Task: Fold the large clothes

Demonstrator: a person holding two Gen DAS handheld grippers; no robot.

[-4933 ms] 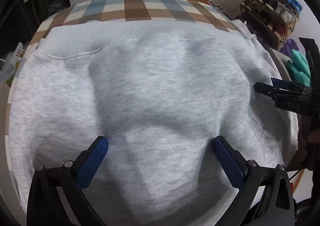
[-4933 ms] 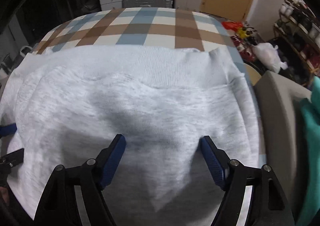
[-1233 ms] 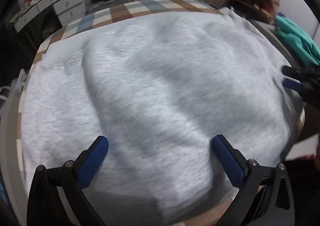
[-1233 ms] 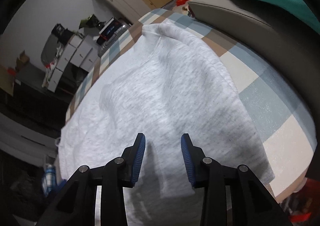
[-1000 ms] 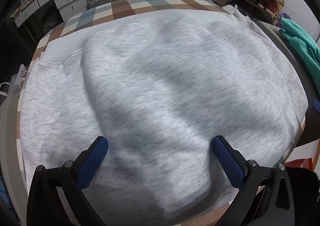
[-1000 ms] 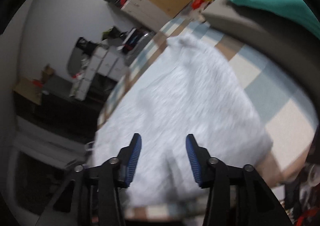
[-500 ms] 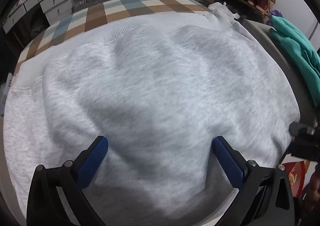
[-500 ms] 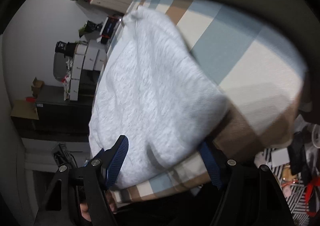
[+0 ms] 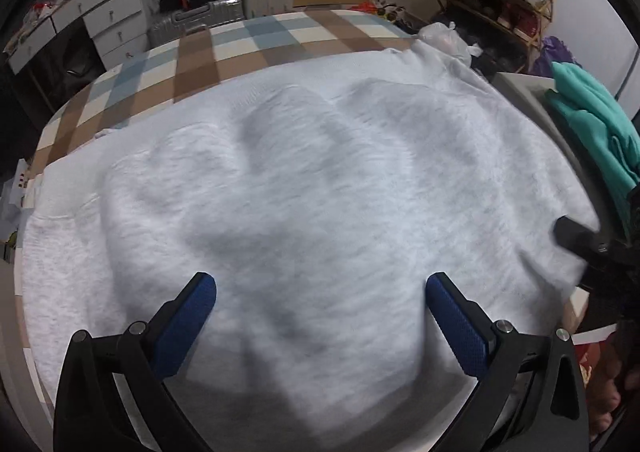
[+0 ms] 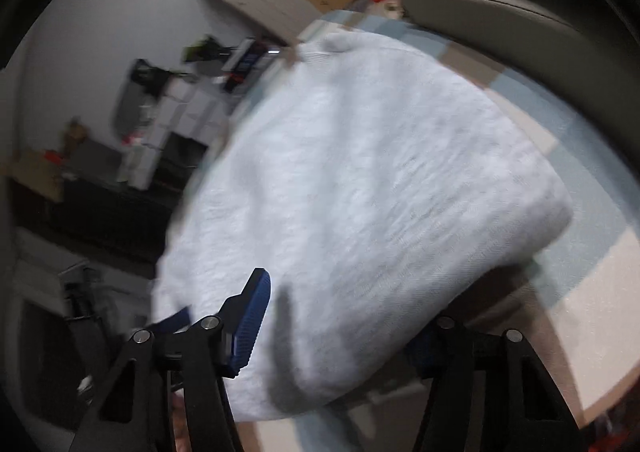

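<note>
While left gripper [image 9: 320, 316] hovers tilted over sweatshirt [image 9: 320, 180], fingers [image 9: 184, 316] apart

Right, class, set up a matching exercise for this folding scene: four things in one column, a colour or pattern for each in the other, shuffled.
Things:
1. sweatshirt
2. tablecloth
3. bunched garment at the right
4. left gripper pads

Colours:
A. blue
B. teal
C. light grey
D. brown, blue and cream checks

Pairs: 1-C, 2-D, 3-B, 4-A
</note>
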